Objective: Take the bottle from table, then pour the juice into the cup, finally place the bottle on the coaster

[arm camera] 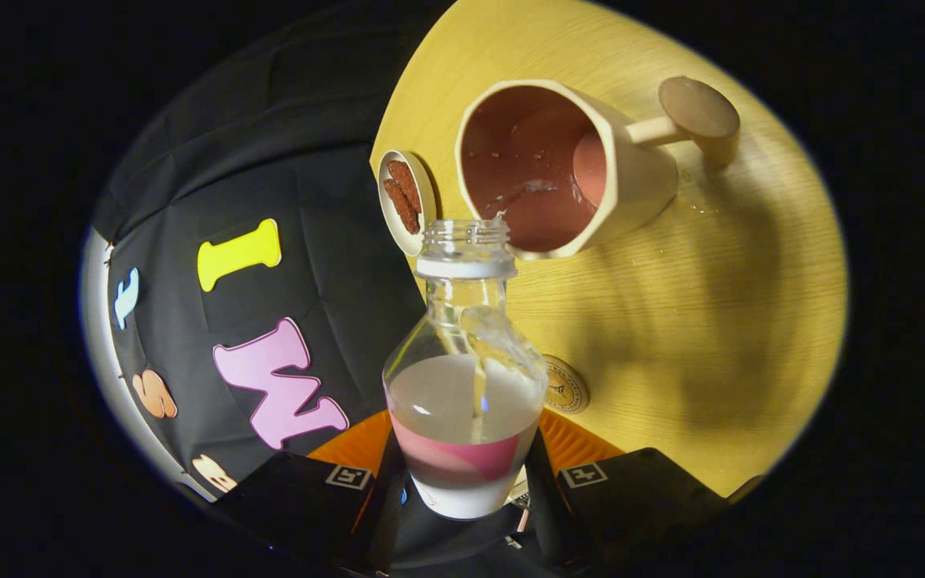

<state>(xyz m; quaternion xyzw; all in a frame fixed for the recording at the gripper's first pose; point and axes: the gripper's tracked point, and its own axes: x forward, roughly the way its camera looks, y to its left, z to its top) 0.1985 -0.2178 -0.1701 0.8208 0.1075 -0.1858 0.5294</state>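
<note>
On the round pale-wood table, the cream mug with a pink-brown inside and a knob-ended handle serves as the landmark; its mouth faces the camera in this tilted view and already shows liquid and wet streaks. Just short of the mug's rim stands the open neck of the clear plastic bottle with a white collar and a pink-and-white label, partly filled with pale juice. The bottle's long axis runs straight out from the hand-held gripper toward the mug, mouth leading, so pouring looks under way or nearly so. The gripper is clenched on the bottle's lower body, one finger pressed to each side. Beside the mug, on the booth-wall side, sits a small cream dish holding two brown pieces. Nearer the gripper than the mug, half hidden behind the bottle, lies a small round tan coaster, where the bottle must finish.
</note>
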